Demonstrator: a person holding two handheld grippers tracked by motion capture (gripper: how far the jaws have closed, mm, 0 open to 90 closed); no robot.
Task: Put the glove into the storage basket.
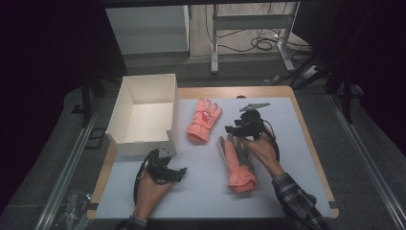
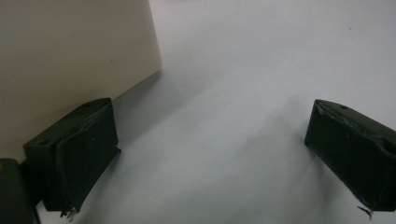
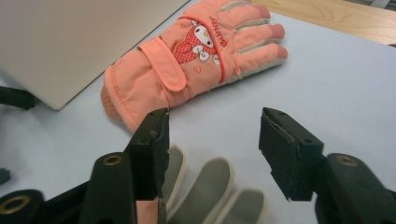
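Two orange gloves lie on the pale mat. One glove (image 1: 205, 120) (image 3: 196, 56) lies back up and shows a cartoon patch and a wrist strap. The other glove (image 1: 237, 163) lies palm up, with its grey fingers (image 3: 210, 186) just under my right gripper (image 1: 231, 129) (image 3: 212, 126). That gripper hovers over those fingertips, jaws apart and pressing on nothing. My left gripper (image 1: 182, 171) (image 2: 210, 121) rests low on the mat beside the white box (image 1: 143, 112) (image 2: 70, 51), jaws wide apart and empty.
The open white box stands at the mat's back left, its wall (image 3: 70, 42) close to the patched glove's cuff. The mat (image 1: 287, 158) covers a wooden table (image 1: 306, 139). Beyond the table are a dark floor, cables and a metal frame (image 1: 249, 28).
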